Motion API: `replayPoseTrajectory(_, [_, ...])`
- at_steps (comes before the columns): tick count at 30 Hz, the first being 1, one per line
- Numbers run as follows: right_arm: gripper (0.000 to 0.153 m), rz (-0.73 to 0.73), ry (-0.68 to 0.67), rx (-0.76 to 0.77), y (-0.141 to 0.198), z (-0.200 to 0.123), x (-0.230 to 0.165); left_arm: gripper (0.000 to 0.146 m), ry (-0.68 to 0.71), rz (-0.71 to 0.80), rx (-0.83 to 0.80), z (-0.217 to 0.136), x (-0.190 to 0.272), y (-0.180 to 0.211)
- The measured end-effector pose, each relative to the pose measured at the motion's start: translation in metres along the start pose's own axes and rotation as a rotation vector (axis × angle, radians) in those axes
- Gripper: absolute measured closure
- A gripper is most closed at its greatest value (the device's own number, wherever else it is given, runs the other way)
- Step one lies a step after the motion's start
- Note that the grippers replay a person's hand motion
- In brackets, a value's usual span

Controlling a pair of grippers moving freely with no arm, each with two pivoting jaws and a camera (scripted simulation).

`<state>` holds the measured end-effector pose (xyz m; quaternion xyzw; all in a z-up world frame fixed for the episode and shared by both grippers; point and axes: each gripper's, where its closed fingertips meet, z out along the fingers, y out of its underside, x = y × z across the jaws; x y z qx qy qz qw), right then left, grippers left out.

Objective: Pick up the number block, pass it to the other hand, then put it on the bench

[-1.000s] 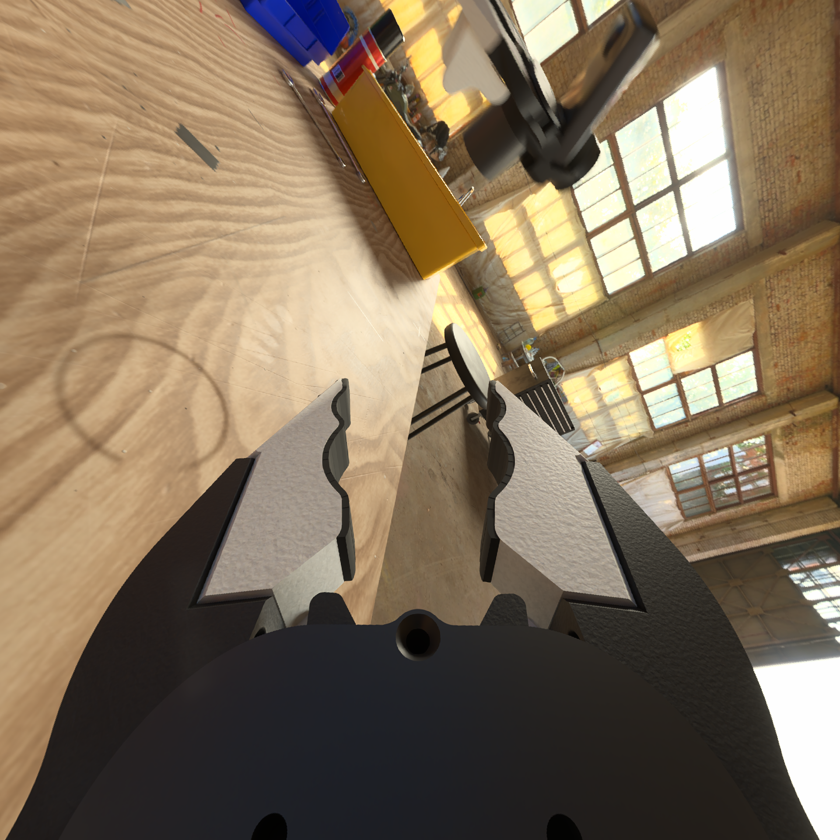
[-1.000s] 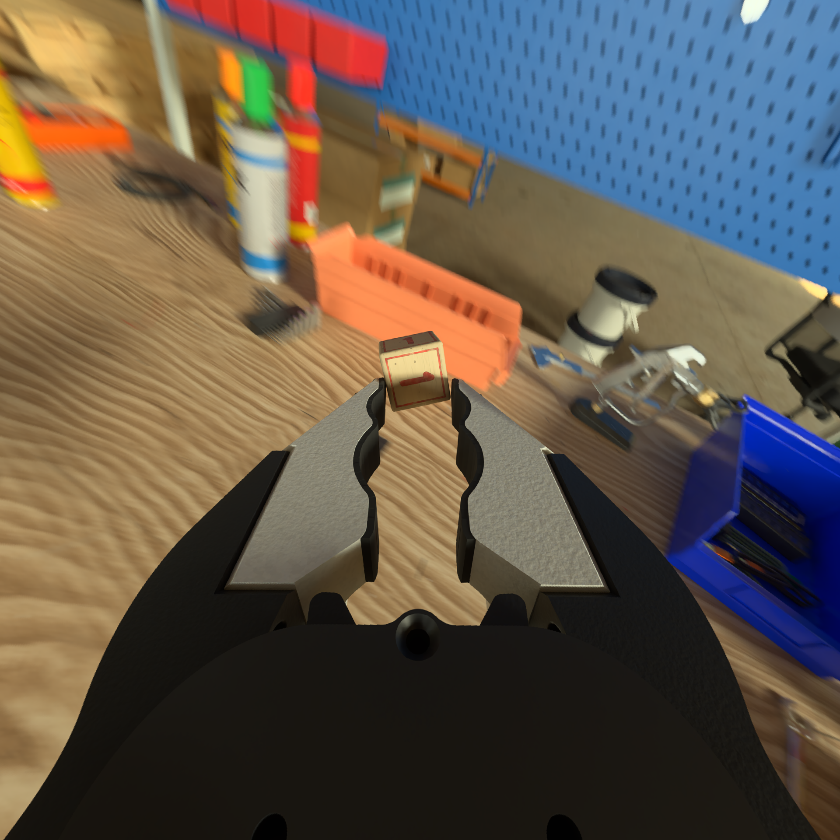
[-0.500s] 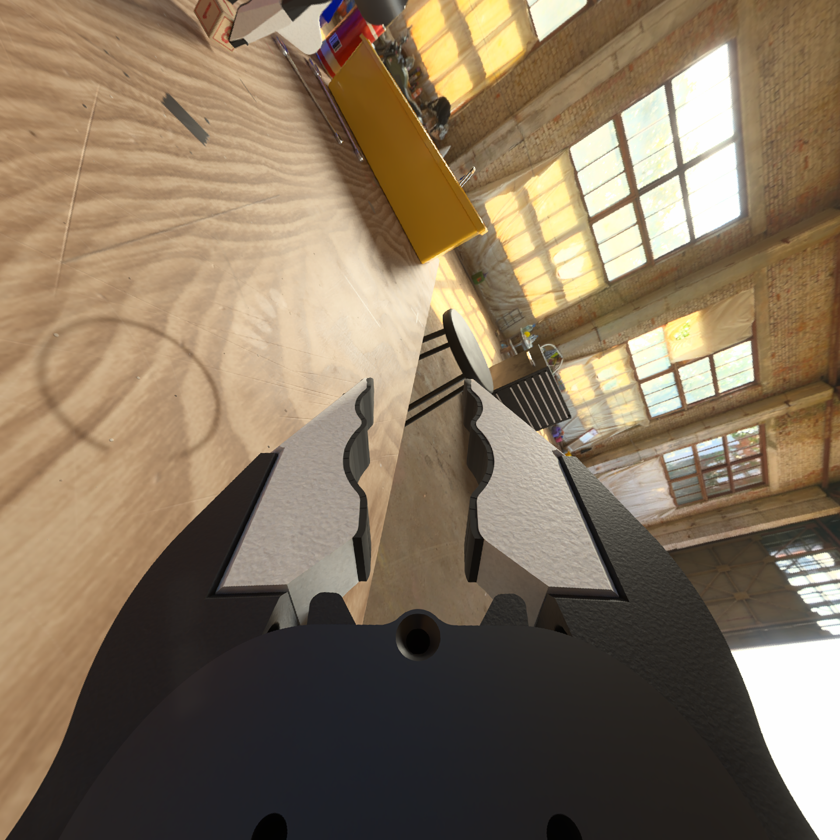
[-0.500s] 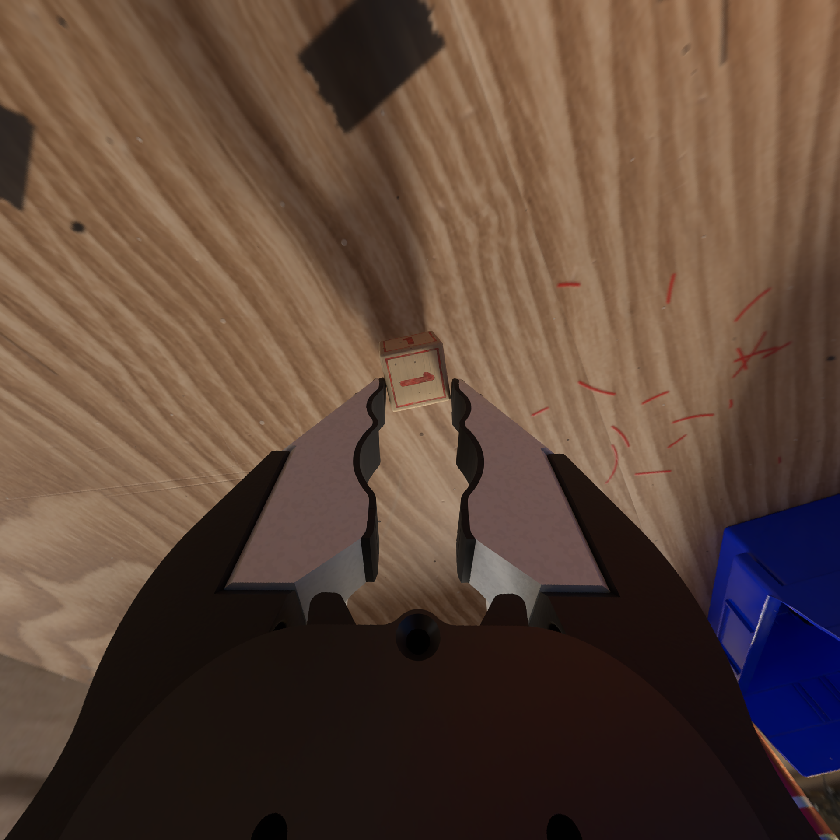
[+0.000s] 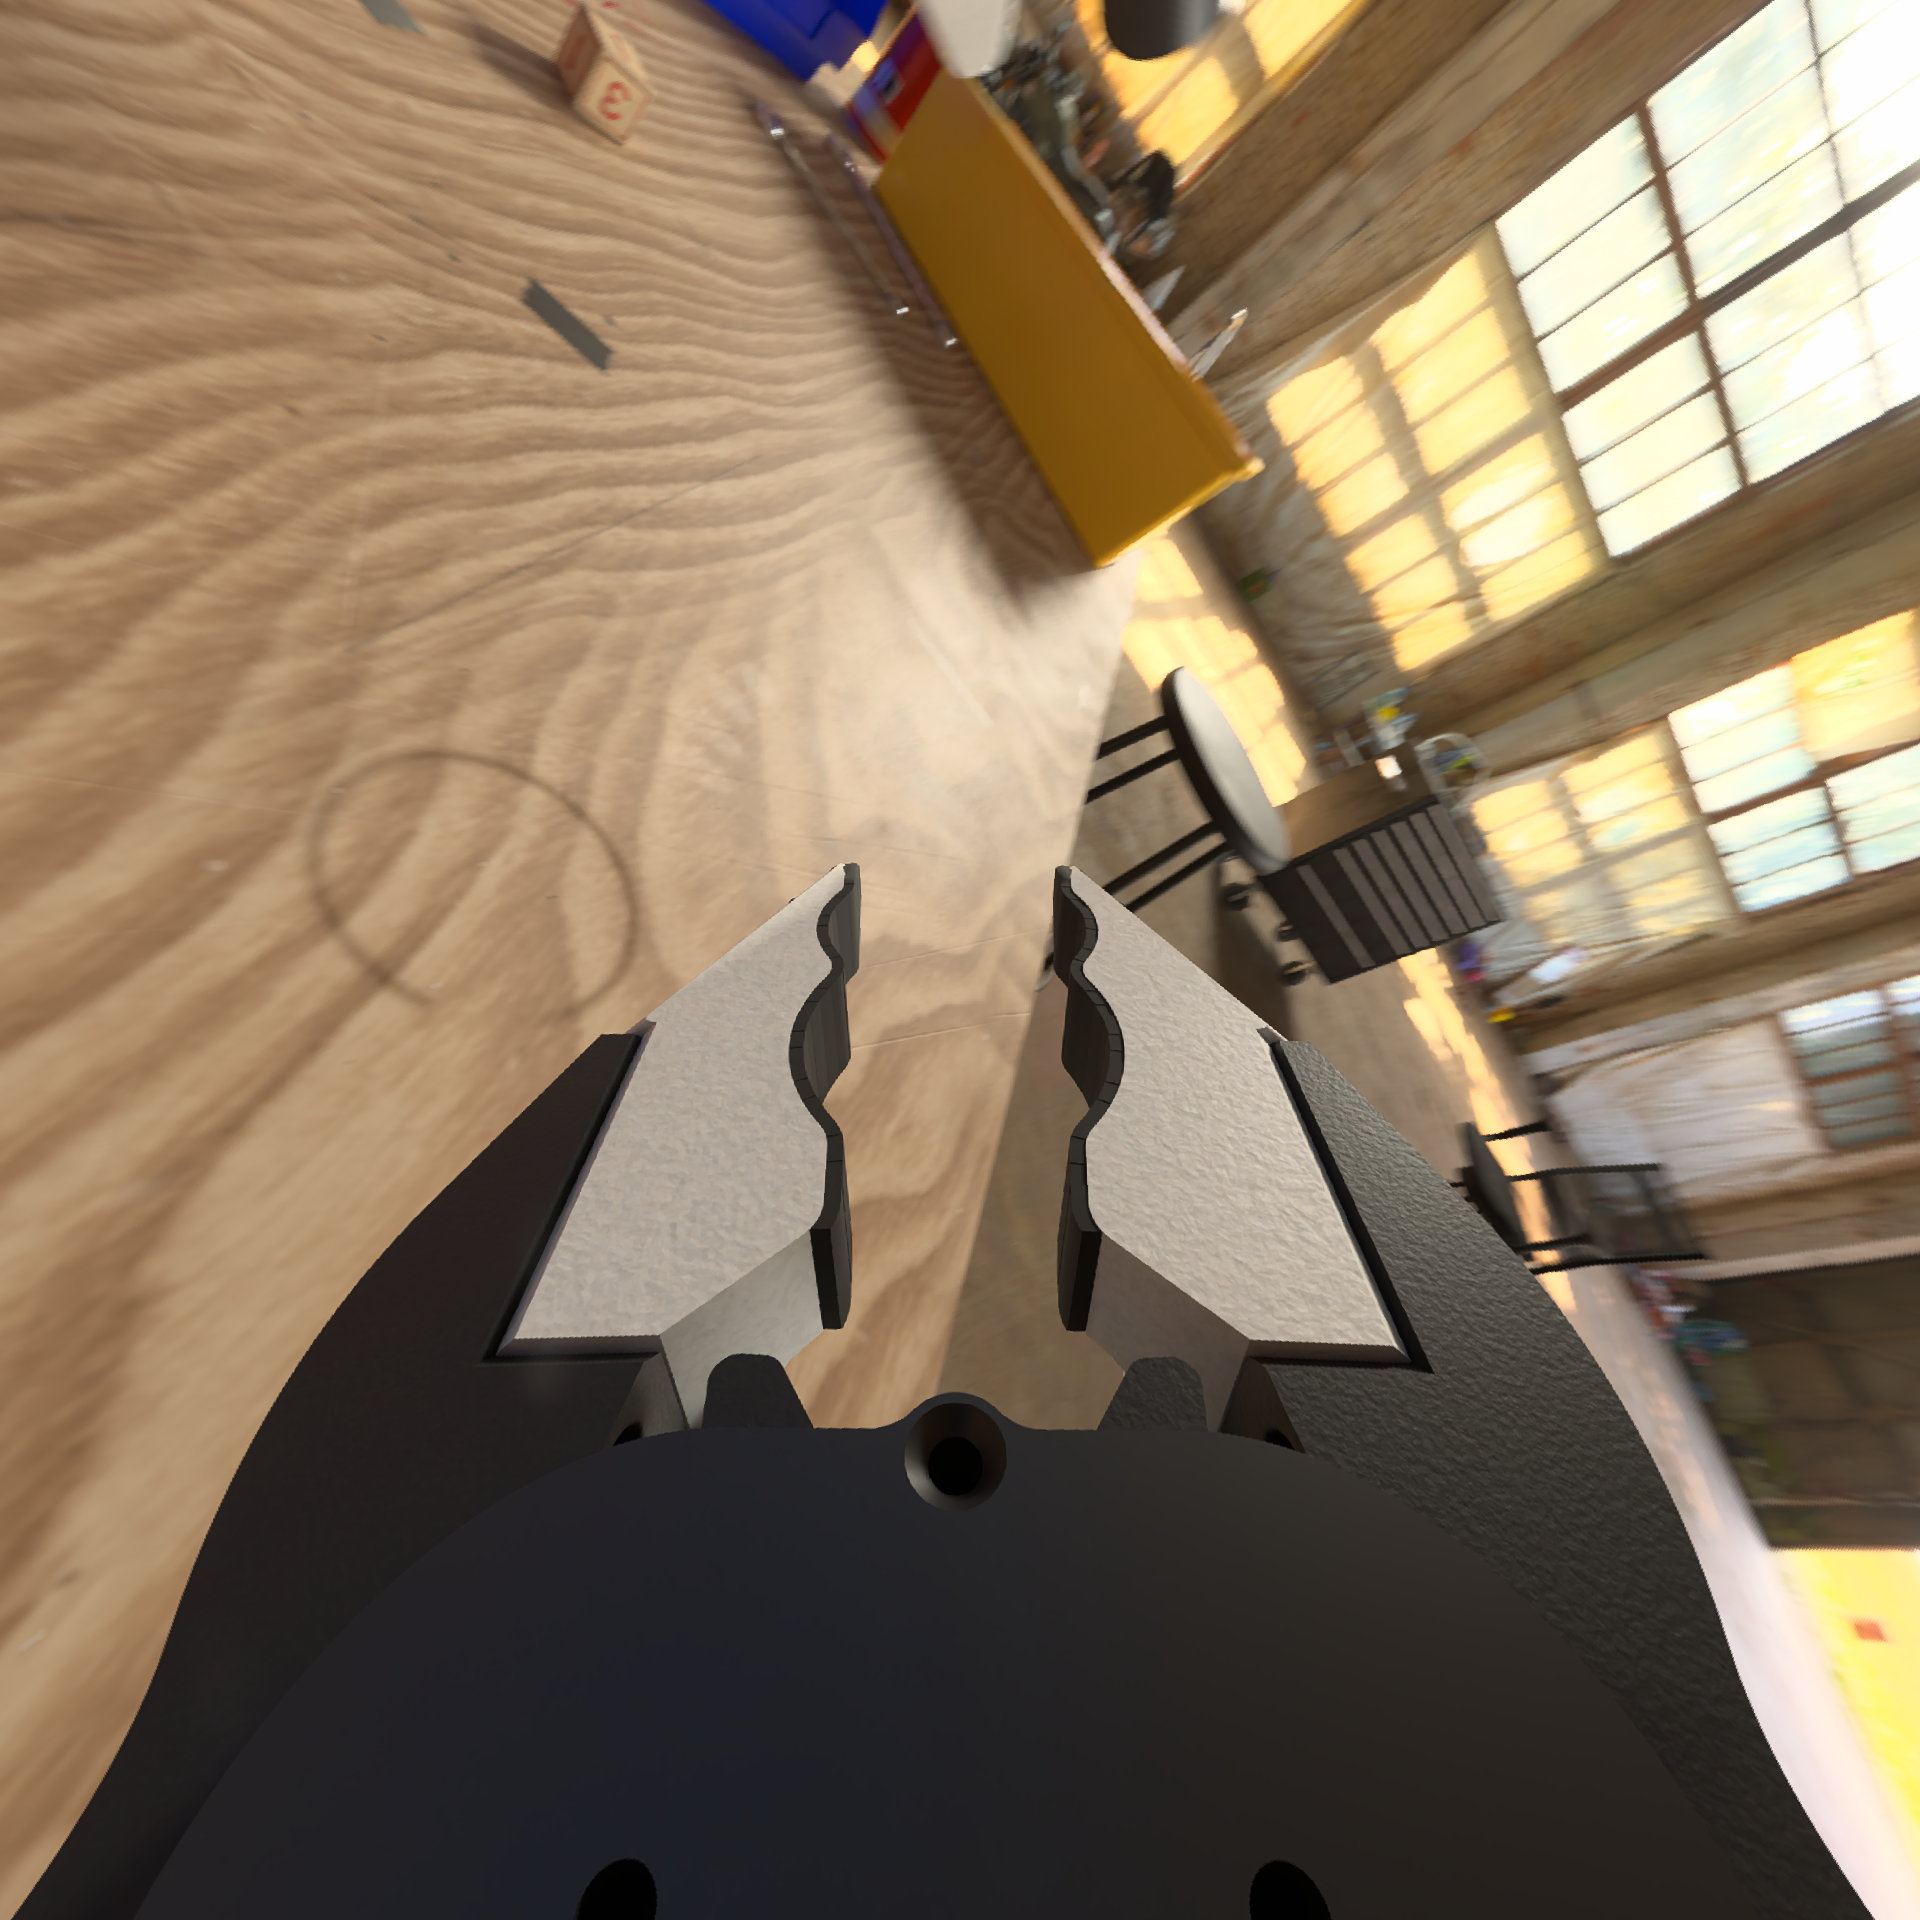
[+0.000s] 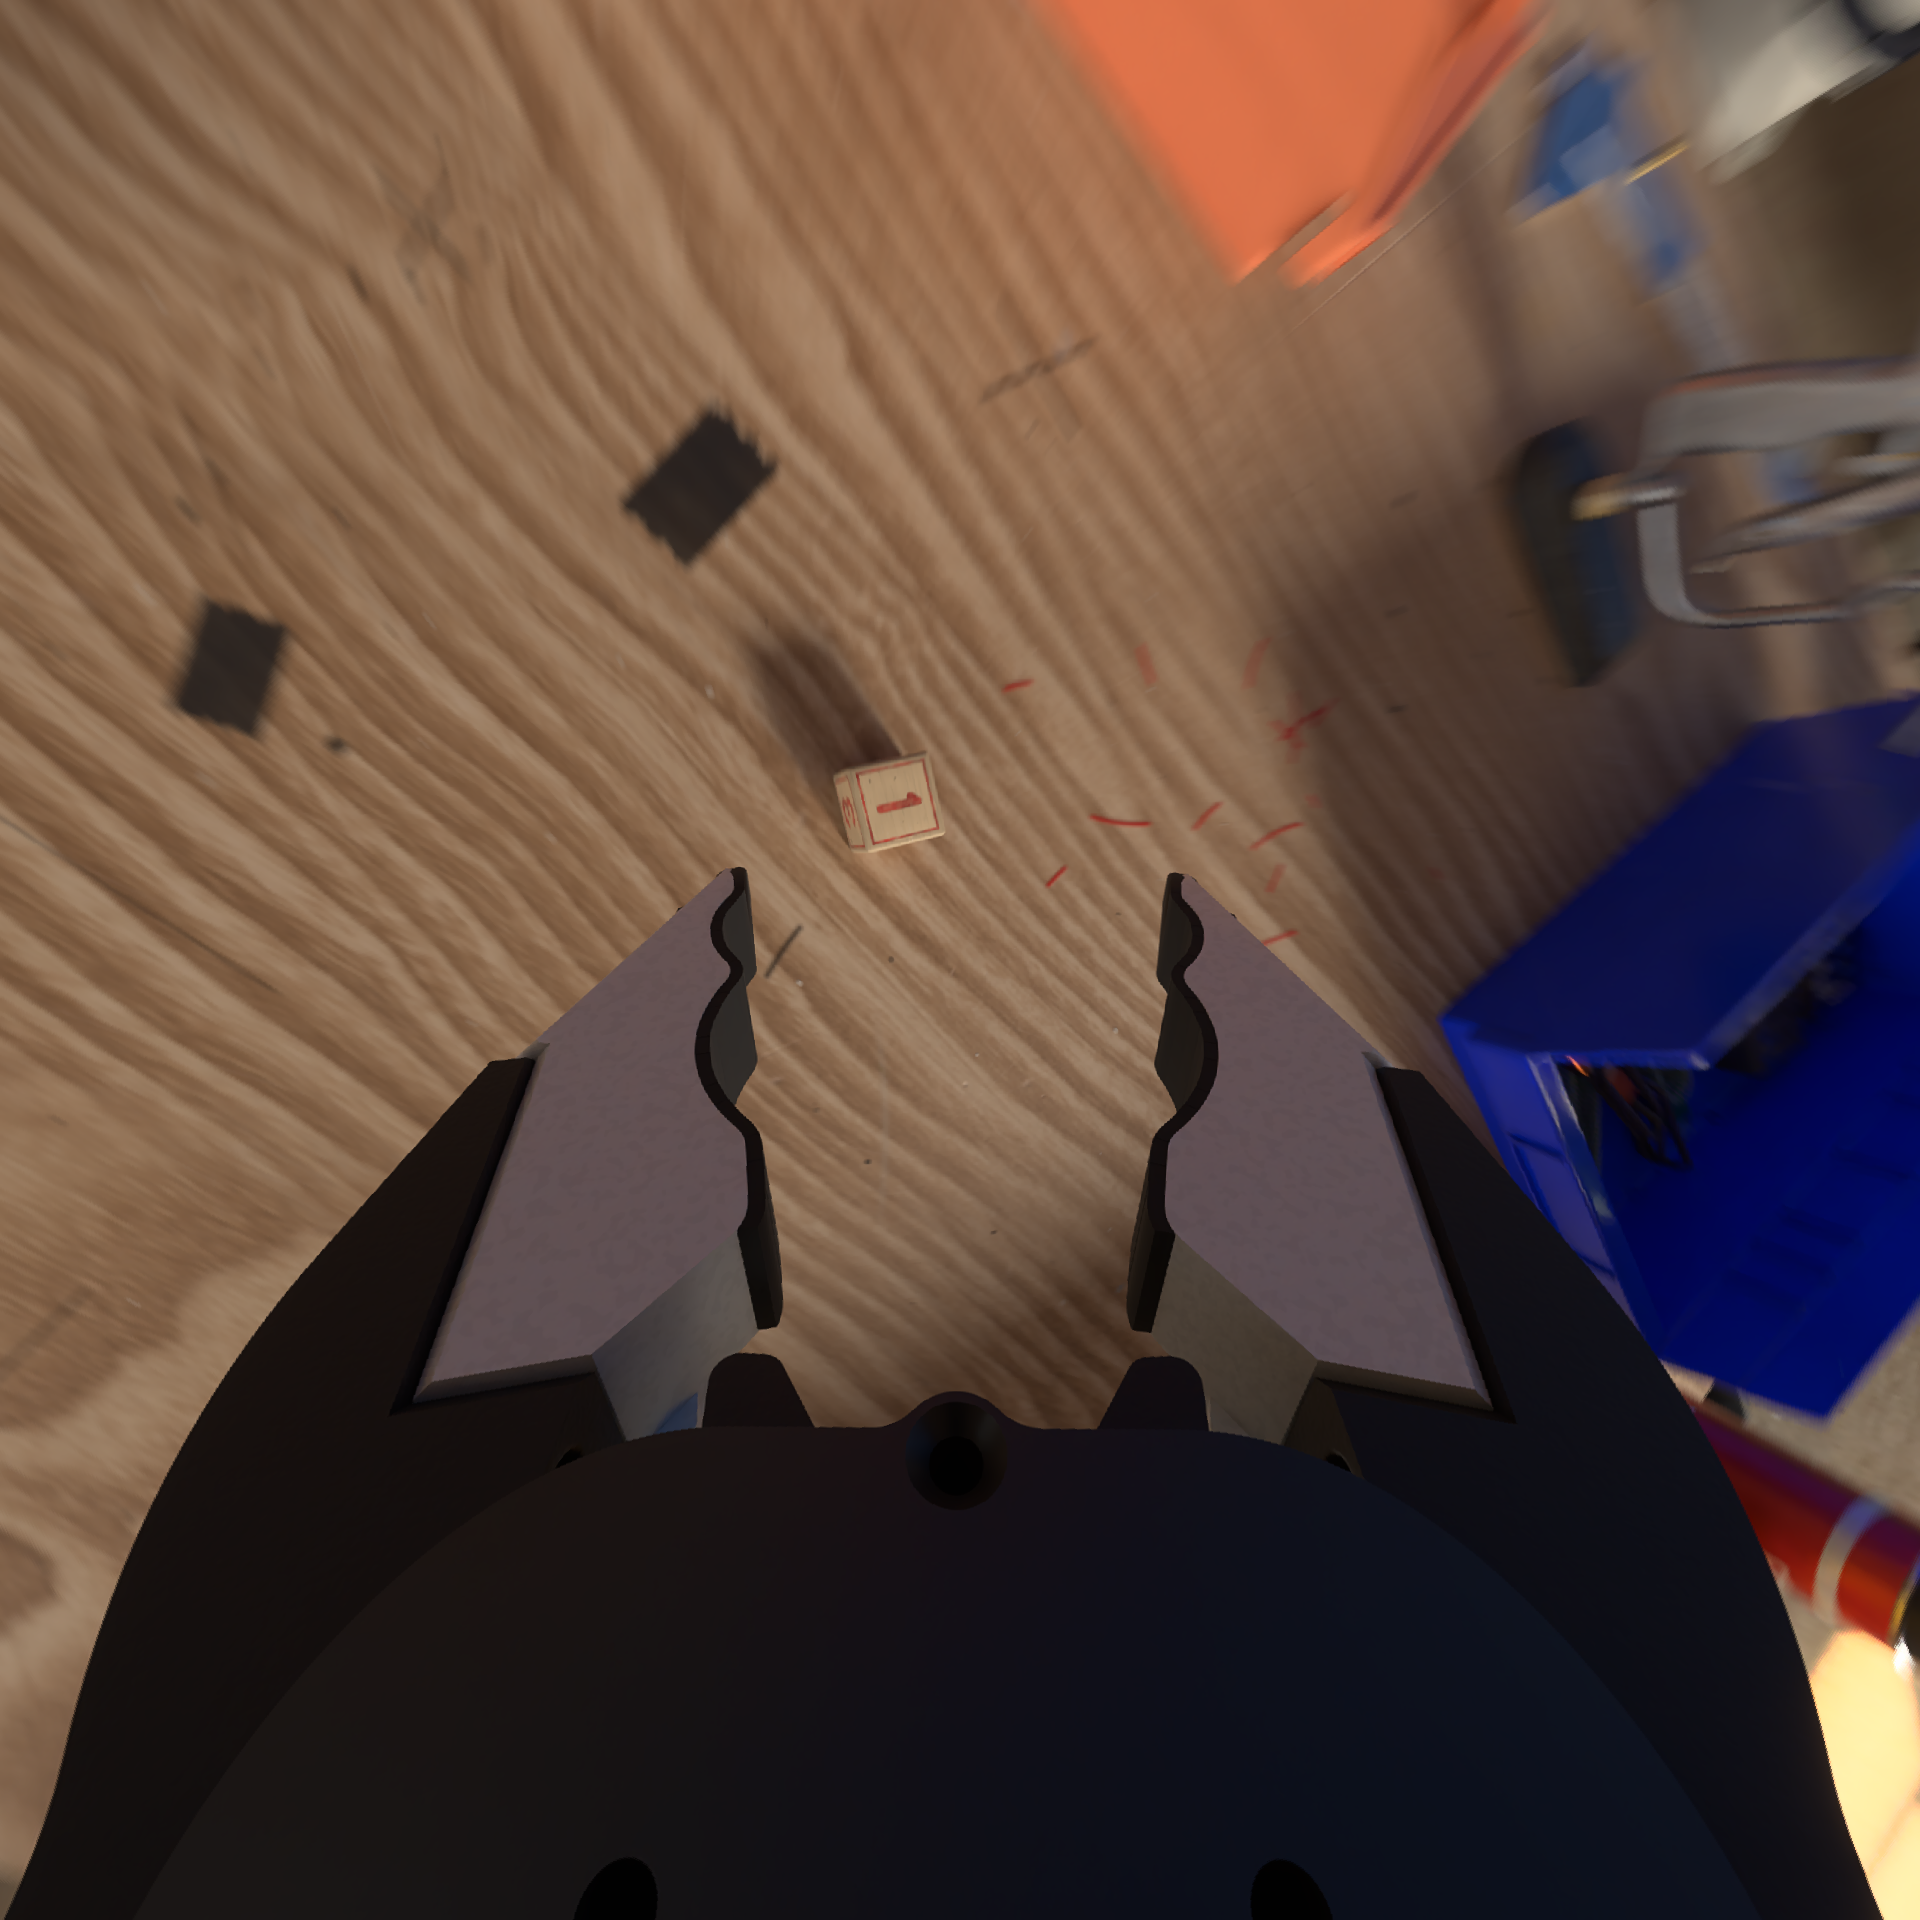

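Observation:
The number block (image 6: 890, 802) is a small pale wooden cube with red figures. It lies on the wooden bench (image 6: 416, 935), just beyond my right gripper (image 6: 954, 883). That gripper is open wide and empty, and its fingertips are apart from the block. The block also shows in the left wrist view (image 5: 601, 75), far off at the top left on the bench. My left gripper (image 5: 956, 883) is partly open and holds nothing. It hovers by the bench's edge, far from the block.
A blue bin (image 6: 1714, 1039) stands right of the block, with a metal clamp (image 6: 1766, 499) and an orange tray (image 6: 1299, 125) beyond it. Black tape patches (image 6: 701, 483) mark the bench. A yellow box (image 5: 1039, 312) sits near the bench edge (image 5: 1081, 748). Stools (image 5: 1216, 779) stand past that edge.
My right gripper has opened and let go of the block, which now lies on the bench, and it has drawn back. My left gripper's jaws have narrowed.

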<state>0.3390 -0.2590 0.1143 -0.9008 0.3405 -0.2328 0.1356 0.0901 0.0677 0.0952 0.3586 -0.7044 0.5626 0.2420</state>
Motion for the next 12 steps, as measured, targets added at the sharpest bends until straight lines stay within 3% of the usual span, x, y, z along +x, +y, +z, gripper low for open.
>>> replayPoseTrajectory(3, [0.075, 0.216, 0.092, 0.306, -0.003, -0.065, -0.028, 0.109, -0.109, 0.068, -0.021, -0.006, -0.009, -0.003])
replayPoseTrajectory(6, [0.083, 0.508, -0.181, 0.538, -0.001, -0.101, -0.121, 0.108, -0.266, 0.126, 0.017, -0.020, -0.023, -0.020])
replayPoseTrajectory(8, [0.084, 0.533, -0.300, 0.605, 0.005, -0.104, -0.184, 0.102, -0.437, 0.144, 0.090, -0.043, -0.040, -0.046])
replayPoseTrajectory(12, [0.084, 0.536, -0.299, 0.631, 0.022, -0.084, -0.254, 0.091, -0.757, 0.106, 0.144, -0.099, -0.076, -0.107])
